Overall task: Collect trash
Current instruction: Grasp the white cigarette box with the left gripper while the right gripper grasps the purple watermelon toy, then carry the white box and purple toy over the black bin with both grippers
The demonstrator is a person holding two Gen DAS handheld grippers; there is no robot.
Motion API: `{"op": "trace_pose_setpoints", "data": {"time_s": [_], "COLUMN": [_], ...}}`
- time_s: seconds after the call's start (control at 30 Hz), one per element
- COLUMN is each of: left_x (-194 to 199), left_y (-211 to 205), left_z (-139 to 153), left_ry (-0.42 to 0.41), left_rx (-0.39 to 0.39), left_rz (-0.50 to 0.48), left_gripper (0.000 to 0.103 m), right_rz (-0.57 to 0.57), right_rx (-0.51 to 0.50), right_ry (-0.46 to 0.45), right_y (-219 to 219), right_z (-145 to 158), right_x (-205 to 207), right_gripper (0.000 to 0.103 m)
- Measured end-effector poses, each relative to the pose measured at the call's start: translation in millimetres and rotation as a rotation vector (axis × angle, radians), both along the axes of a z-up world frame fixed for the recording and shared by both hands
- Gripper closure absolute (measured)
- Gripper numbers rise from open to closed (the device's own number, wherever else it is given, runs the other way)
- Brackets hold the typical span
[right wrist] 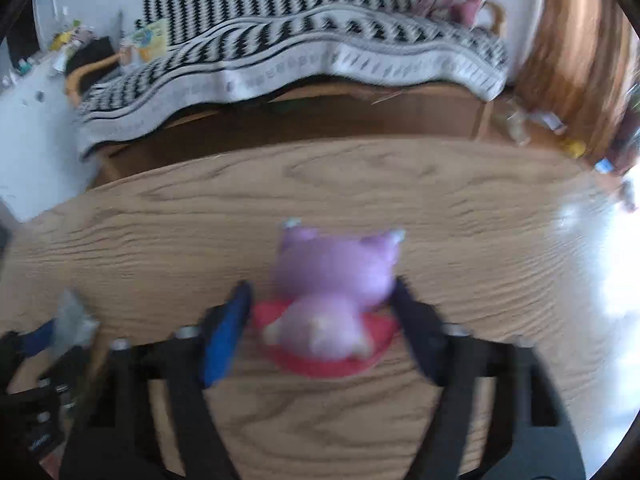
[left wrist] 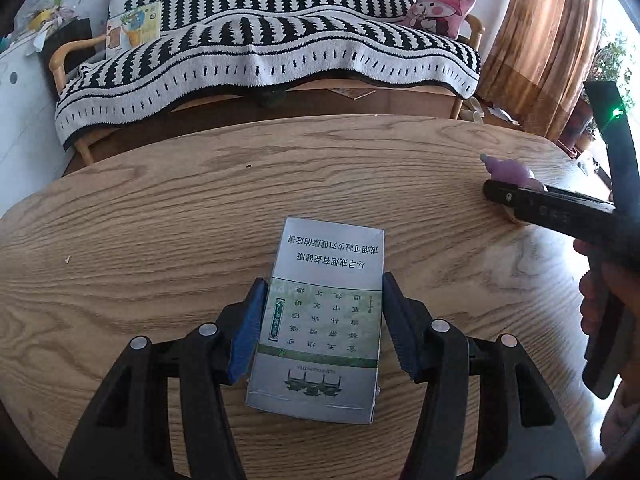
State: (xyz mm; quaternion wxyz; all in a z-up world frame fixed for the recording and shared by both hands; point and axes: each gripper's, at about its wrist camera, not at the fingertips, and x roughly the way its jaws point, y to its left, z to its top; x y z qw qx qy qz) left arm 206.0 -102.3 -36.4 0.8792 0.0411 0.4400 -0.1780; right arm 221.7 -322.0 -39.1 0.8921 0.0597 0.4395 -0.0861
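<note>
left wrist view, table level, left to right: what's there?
small white crumb → left gripper around the cigarette pack → purple toy at the right gripper's fingers

black tool (left wrist: pixel 322 324), blue pads (left wrist: pixel 246 332), silver screws

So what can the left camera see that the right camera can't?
Only the left camera shows the printing on the grey cigarette box, sitting between the left gripper fingers, and a person's hand holding the other tool.

Only the right camera shows the purple toy's whole back, its red base, and the right gripper fingers on either side of it. That picture is blurry, so I cannot tell whether they touch it.

Both show the wooden table, the striped sofa cover, the pink cushion and the brown curtain.
</note>
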Motion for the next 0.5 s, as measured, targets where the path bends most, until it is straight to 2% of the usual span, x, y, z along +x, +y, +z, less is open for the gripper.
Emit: {"op": "trace_pose_setpoints", "data": {"time_s": [0.17, 0.33, 0.5], "left_x": [-3.2, -14.2, -41.5], "left_y": [3.7, 8.6, 9.9], "left_z": [2.0, 11.9, 30.0], "left_ry": [-0.005, -0.010, -0.026], "left_rx": [-0.009, -0.025, -0.036], "left_rz": [0.007, 0.021, 0.021], "left_gripper": [0.047, 0.047, 0.047], "right_rz": [0.010, 0.020, 0.061], "right_rx": [0.011, 0.012, 0.025], "right_ry": [-0.004, -0.011, -0.032], "right_y": [-3.6, -4.4, 3.8], "right_z": [-0.2, 8.1, 27.1], "right_x": [-9.2, -33.1, -77.0], "right_gripper": [0.053, 0.055, 0.056]}}
